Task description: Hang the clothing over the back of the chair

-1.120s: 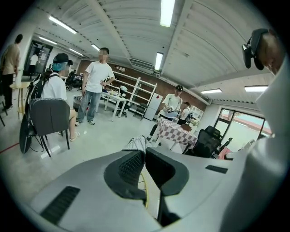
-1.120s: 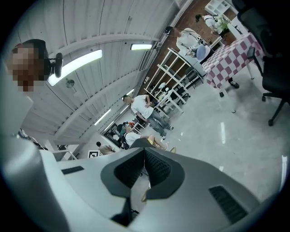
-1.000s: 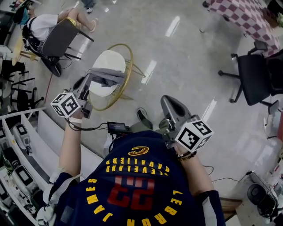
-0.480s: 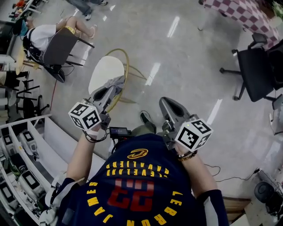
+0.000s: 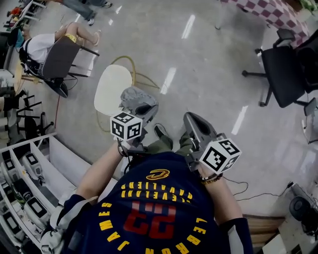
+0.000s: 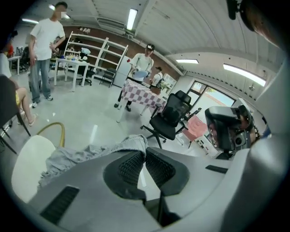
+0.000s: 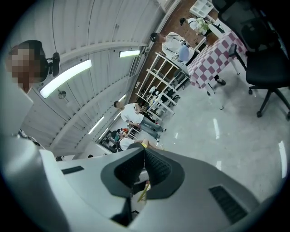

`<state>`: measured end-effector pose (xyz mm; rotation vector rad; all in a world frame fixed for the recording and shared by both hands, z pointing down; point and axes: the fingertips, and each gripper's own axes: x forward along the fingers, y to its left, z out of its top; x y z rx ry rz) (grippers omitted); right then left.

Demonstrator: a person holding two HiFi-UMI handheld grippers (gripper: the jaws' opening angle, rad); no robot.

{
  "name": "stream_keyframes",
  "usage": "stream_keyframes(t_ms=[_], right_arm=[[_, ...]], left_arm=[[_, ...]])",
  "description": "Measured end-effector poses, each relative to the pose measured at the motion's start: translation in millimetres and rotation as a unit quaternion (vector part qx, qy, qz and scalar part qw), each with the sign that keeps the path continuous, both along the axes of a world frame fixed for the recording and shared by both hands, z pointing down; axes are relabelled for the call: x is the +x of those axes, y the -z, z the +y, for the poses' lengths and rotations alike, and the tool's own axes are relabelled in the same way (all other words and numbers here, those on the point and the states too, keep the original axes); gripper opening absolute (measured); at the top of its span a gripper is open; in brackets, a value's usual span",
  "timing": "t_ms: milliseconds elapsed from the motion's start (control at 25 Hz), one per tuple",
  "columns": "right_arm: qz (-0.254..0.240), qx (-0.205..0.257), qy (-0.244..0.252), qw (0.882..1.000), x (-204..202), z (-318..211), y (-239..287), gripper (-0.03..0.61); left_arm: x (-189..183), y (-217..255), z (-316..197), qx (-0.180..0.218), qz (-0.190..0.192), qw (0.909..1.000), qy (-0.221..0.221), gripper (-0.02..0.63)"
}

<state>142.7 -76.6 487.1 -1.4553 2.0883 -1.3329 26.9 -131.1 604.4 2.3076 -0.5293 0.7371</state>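
The grey clothing (image 5: 135,97) hangs bunched from my left gripper (image 5: 141,103), which is shut on it just right of the chair. In the left gripper view the pads meet on a fold of the clothing (image 6: 136,141), and the rest trails left over the jaw. The chair has a white seat (image 5: 112,83) and a gold hoop frame (image 5: 130,63); its seat (image 6: 27,165) and frame (image 6: 53,130) show low left in the left gripper view. My right gripper (image 5: 192,119) is held at the right, shut with nothing in it (image 7: 144,157), apart from the clothing.
A person sits on a dark chair (image 5: 60,53) at the far left. A black office chair (image 5: 279,74) and a table with a checked cloth (image 5: 271,15) stand at the right. White shelving (image 5: 27,168) runs along my left side. Cables (image 5: 241,191) lie on the floor.
My left gripper has swung right and toward me, pulling the grey clothing off the white chair seat. The right gripper has shifted only slightly.
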Motion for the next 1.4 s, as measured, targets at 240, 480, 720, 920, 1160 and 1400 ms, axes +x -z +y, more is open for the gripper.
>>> stream_keyframes(t_ms=[240,480,720,920,1160,1400], right_arm=[[0.010,-0.020,-0.030,0.999,34.0,17.9,-9.3,0.009],[0.016,-0.043,-0.056,0.997,56.0,34.2,-18.0,0.009],[0.012,-0.055,-0.059,0.997,60.7,38.7,-28.9,0.009],[0.005,-0.054,-0.047,0.997,56.0,28.4,-34.4,0.009],[0.000,-0.047,-0.014,0.999,42.0,12.6,-38.1,0.009],[0.002,-0.037,0.021,0.999,13.8,0.1,-31.5,0.009]], left_arm=[[25.5,-77.0,23.3,-0.064,-0.050,0.9961,-0.034,0.015],[24.2,-137.2,22.6,-0.108,-0.095,0.9896,-0.010,0.017],[13.7,-161.3,16.6,-0.134,-0.107,0.9843,0.042,0.017],[13.2,-159.8,22.3,-0.137,-0.109,0.9837,0.040,0.048],[4.7,-160.6,34.2,-0.150,-0.124,0.9807,0.019,0.118],[-33.7,-145.6,33.4,-0.155,-0.099,0.9812,0.058,0.118]])
